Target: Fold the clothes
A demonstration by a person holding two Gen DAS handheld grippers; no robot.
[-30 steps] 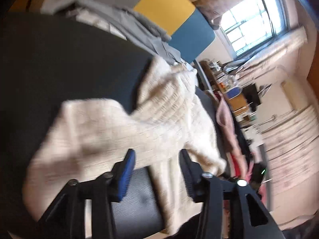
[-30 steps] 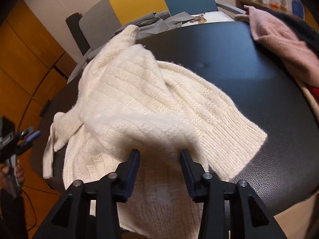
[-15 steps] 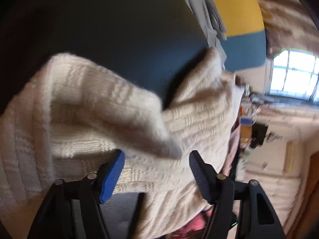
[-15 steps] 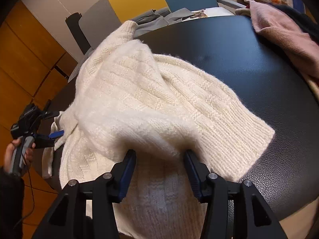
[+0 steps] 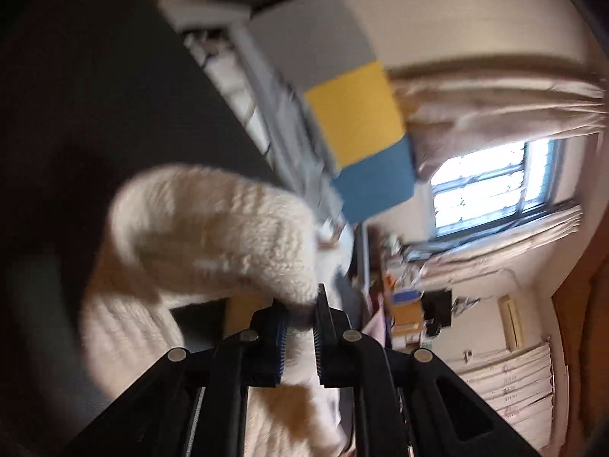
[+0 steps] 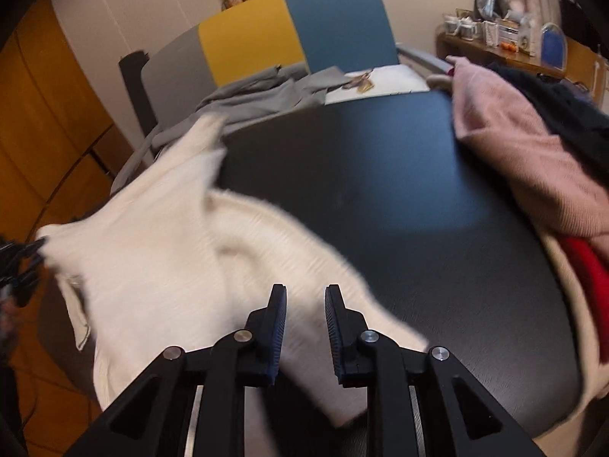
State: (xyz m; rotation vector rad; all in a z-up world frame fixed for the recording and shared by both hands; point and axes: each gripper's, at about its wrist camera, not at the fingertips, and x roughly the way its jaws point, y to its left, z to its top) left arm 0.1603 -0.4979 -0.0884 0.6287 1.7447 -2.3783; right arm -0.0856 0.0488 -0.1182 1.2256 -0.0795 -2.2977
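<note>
- A dark round counter point(image 6: 418, 198) fills the scene, with a grey, yellow and blue chair point(image 6: 289, 34) at its far side and a window point(image 5: 495, 186) beyond.
- The cream knitted sweater point(image 6: 163, 259) lies bunched on the near left of the counter; one part hangs over the near edge.
- A pile of other clothes, pink one point(image 6: 533, 160) on top, sits at the right edge; a grey garment point(image 6: 262, 95) is draped at the far side.
- The left hand-held gripper point(image 5: 298, 327) has just been closing and is clenched on a fold of the sweater, lifted off the counter.
- The right hand-held gripper point(image 6: 304, 323) has also just been closing; sweater lies between its jaws, but whether the pads press it I cannot tell.
- Risks, as I judge them: the left pinch holds only a small tuft, so a quick pull could slip it free. If the right side is not truly gripped, the sweater would swing from one corner and twist rather than spread. The overhanging part could drag the sweater off the edge.
</note>
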